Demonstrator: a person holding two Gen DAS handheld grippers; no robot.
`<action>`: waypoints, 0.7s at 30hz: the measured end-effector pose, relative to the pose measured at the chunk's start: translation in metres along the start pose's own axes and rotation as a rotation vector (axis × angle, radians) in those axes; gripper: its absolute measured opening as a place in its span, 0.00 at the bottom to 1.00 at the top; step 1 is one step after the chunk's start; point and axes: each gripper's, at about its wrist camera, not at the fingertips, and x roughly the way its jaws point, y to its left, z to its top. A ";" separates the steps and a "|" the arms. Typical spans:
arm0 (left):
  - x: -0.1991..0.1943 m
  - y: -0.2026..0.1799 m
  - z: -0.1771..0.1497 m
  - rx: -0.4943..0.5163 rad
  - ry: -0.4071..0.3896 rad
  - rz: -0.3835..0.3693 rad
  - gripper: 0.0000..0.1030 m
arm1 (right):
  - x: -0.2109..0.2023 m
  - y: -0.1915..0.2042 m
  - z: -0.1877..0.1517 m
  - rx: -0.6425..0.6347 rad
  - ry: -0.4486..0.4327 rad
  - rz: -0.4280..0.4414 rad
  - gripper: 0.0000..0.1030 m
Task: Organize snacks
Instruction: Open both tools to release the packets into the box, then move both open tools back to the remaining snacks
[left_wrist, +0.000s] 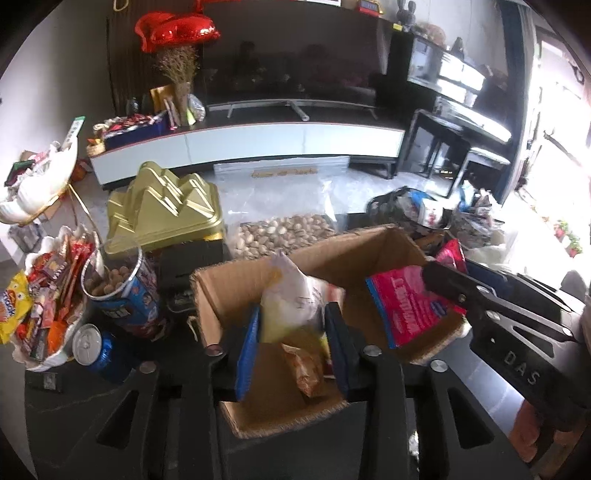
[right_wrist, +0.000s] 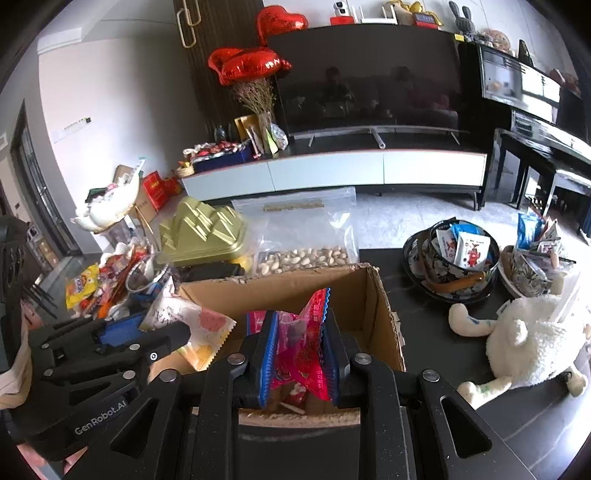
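An open cardboard box (left_wrist: 373, 240) stands on the dark table; it also shows in the right wrist view (right_wrist: 373, 314). My left gripper (left_wrist: 291, 332) is shut on a white and yellow snack packet (left_wrist: 291, 299) and holds it over the box. My right gripper (right_wrist: 301, 350) is shut on a pink snack packet (right_wrist: 304, 347), also over the box. In the left wrist view the right gripper (left_wrist: 432, 288) comes in from the right with the pink packet (left_wrist: 410, 310). In the right wrist view the left gripper (right_wrist: 155, 332) comes in from the left with the white packet (right_wrist: 192, 325). An orange packet (left_wrist: 306, 369) lies inside the box.
A white dish of mixed snacks (left_wrist: 44, 306), a blue can (left_wrist: 99, 350) and a tub of nuts (left_wrist: 122, 291) stand left of the box. A gold lid (left_wrist: 166, 210) and a bag of pistachios (left_wrist: 284, 232) lie behind. Bowls of packets (right_wrist: 461, 258) and a plush sheep (right_wrist: 532, 339) sit to the right.
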 end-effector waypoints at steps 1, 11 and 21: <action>0.001 0.000 0.000 0.004 -0.003 0.010 0.53 | 0.003 -0.001 0.000 -0.005 0.006 -0.014 0.28; -0.025 -0.007 -0.021 0.009 -0.038 0.034 0.58 | -0.014 -0.007 -0.023 -0.010 0.034 -0.013 0.31; -0.069 -0.031 -0.048 0.031 -0.084 -0.014 0.58 | -0.064 -0.008 -0.051 -0.026 0.015 0.002 0.31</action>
